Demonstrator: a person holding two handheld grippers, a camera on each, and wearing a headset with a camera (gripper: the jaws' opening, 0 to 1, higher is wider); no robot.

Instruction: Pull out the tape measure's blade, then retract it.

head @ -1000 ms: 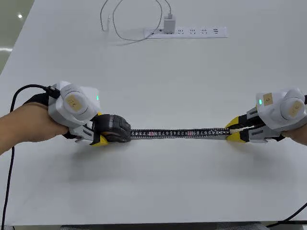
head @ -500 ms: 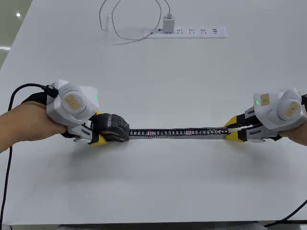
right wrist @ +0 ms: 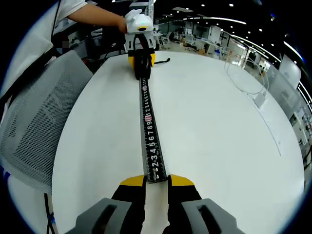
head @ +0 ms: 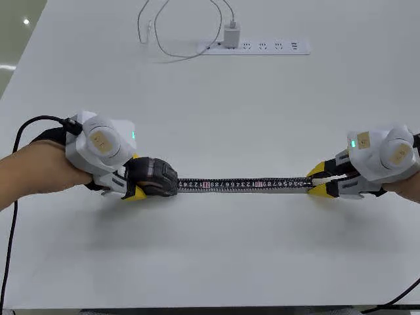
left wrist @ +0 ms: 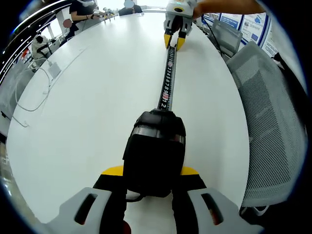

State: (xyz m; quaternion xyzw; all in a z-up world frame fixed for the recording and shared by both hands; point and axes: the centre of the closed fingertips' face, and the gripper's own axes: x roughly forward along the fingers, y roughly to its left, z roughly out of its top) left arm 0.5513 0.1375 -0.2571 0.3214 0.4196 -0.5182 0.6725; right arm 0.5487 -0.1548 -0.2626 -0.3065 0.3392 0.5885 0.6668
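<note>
Gripper views show case clamped, blade apparently pinched.

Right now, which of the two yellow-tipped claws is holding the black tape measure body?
The left claw, clamped around the black tape measure body; the right claw instead pinches the free end of the pulled-out black numbered blade.

- One tape measure, with one blade drawn out of it.
- Two grippers: a left gripper and a right gripper.
- One white table.
- One power strip, with one charger plugged into it.
- Two cables: one white cable from the charger, and one black cable at the left gripper.
- One mesh chair in each gripper view; I cannot tell whether it is the same chair.
</note>
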